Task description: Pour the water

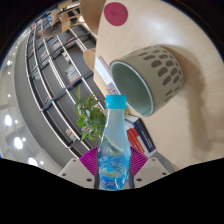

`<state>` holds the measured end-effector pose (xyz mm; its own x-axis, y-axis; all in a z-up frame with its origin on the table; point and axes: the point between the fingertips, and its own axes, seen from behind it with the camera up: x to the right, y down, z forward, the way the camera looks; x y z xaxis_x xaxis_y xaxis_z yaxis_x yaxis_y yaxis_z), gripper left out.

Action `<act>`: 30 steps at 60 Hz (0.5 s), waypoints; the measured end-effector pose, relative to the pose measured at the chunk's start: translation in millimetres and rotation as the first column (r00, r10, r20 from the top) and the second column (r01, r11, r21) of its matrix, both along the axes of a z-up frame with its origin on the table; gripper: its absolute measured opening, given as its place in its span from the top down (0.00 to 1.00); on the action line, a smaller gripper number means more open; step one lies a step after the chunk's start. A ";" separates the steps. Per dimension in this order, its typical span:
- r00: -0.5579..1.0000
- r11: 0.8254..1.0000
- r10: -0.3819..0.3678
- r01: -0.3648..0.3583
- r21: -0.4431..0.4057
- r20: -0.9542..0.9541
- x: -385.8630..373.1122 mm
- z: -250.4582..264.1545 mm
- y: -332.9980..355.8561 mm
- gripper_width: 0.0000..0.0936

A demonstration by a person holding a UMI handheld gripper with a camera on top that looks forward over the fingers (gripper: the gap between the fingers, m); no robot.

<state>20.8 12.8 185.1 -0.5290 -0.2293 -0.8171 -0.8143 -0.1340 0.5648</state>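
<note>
The tongs (113, 160) grip a clear plastic water bottle (114, 140) with a light-blue cap and blue label — both magenta pads (90, 160) press its sides, fingers closed to the bottle's width. Beyond the fingers lies a grey-green ceramic cup with oval cut-out patterning (148, 75), its mouth toward the bottle's cap, on a pale tabletop (130, 30). The view is steeply canted, so I'd judge tipping is under way. The cap looks still on — no water can flow until it's removed.
</note>
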 end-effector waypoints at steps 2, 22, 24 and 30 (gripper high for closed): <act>0.999 1.000 0.003 -0.004 0.018 0.042 0.7 3.7 0.1 0.58; 0.347 0.990 -0.048 -0.106 0.090 0.936 89.6 63.4 -0.2 0.56; 0.254 0.988 -0.048 -0.128 0.083 0.966 99.7 67.5 1.0 0.56; -0.008 0.986 -0.059 -0.159 0.057 0.998 130.8 77.4 2.4 0.56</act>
